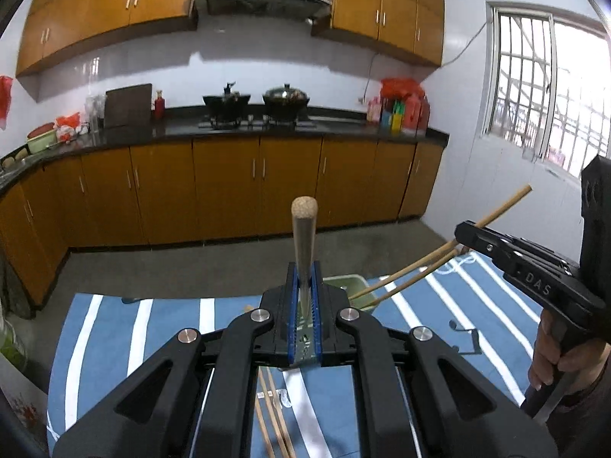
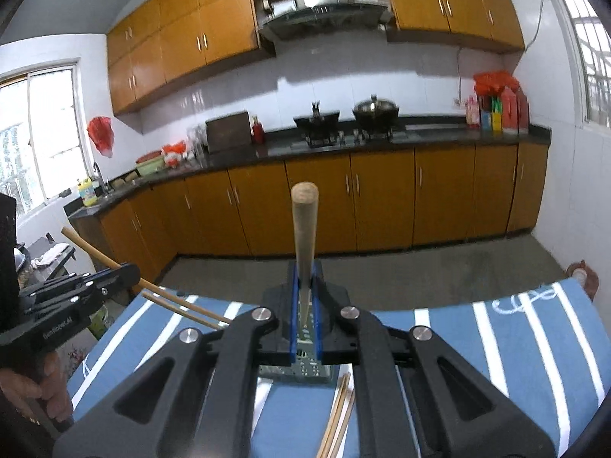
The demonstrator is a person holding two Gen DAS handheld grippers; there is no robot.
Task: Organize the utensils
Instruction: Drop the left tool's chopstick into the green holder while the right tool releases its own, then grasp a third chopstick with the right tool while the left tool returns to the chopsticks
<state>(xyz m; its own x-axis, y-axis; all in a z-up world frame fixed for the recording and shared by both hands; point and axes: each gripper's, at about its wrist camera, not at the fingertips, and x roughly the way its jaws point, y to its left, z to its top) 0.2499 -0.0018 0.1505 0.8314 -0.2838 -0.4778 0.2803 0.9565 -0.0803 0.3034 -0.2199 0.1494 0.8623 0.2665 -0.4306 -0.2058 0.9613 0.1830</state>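
Wood chopsticks (image 1: 303,229), matt; cloth (image 1: 172,316) prob. woven.

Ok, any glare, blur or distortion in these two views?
Left wrist: window blown out at right, fisheye bends the cabinets, otherwise sharp. Right wrist: both windows glare, slight motion blur on the stove; chopstick stays clear.

Bright daytime kitchen, bent at the edges

Daylight pours in through a window (image 1: 550,87) far to the right of the jaws, so white there that it washes out. The other view has a glowing window (image 2: 42,133) far left of the jaws. The white wall (image 1: 236,61) ahead shines a bit, with soft shadows under the cupboards (image 1: 114,4). Straight lines curve near the dark corners. The right view looks slightly blurry.
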